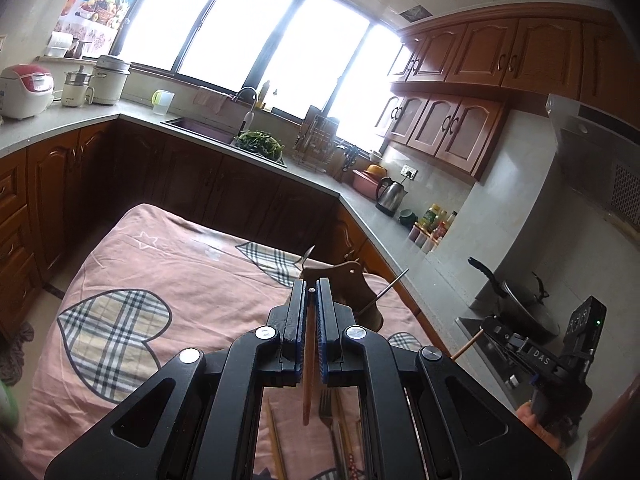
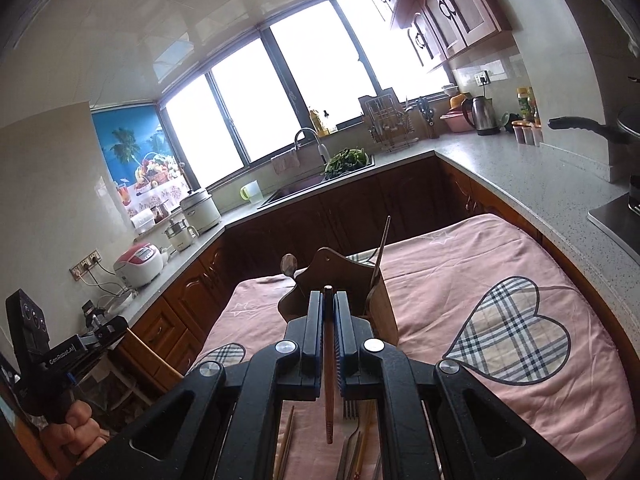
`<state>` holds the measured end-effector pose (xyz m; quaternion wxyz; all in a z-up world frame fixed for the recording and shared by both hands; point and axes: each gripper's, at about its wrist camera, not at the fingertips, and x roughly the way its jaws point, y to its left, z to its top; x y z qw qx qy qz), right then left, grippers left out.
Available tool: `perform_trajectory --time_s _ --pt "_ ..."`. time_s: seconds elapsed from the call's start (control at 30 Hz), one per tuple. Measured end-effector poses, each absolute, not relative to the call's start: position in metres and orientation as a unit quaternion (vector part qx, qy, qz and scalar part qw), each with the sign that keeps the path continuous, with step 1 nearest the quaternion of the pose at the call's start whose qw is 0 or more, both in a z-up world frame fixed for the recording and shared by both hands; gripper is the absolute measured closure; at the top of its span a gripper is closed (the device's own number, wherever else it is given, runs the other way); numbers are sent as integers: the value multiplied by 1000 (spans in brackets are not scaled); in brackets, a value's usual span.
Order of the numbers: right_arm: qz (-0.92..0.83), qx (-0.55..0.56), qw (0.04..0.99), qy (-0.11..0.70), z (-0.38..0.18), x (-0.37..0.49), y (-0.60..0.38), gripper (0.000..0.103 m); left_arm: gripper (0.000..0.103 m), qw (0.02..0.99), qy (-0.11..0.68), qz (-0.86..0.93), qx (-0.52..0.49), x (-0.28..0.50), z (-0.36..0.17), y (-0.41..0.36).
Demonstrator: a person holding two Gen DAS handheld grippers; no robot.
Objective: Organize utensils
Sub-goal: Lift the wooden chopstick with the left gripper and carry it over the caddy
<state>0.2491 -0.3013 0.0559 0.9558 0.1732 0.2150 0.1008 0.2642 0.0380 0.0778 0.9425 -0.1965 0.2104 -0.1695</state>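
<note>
Jaws of both my grippers clamped, each on one chopstick. Left gripper (image 1: 311,300) pinches pale wooden chopstick (image 1: 307,364); right gripper (image 2: 329,304) pinches reddish chopstick (image 2: 329,380). Wooden utensil holder (image 2: 340,280) just ahead at frame centre on pink heart-print cloth (image 2: 460,280) over bench, spoon (image 2: 288,264) and one stick inside. Fork (image 2: 352,428) and more chopsticks lie at lower frame edge. Left view alone shows "DAS" on right gripper, lower right; right view alone shows "GenRobot.AI" on left gripper, lower left.
</note>
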Motion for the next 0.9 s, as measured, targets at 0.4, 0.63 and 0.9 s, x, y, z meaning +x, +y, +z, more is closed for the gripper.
perform_trajectory --time_s 0.4,0.63,0.9 --pt "85 187 964 167 83 284 -313 98 99 951 164 -175 -197 308 113 21" --pt "70 196 968 138 100 317 -323 98 99 953 136 -167 -211 350 131 13" --pt "51 193 971 132 89 358 -328 98 99 951 148 -144 -232 408 109 1"
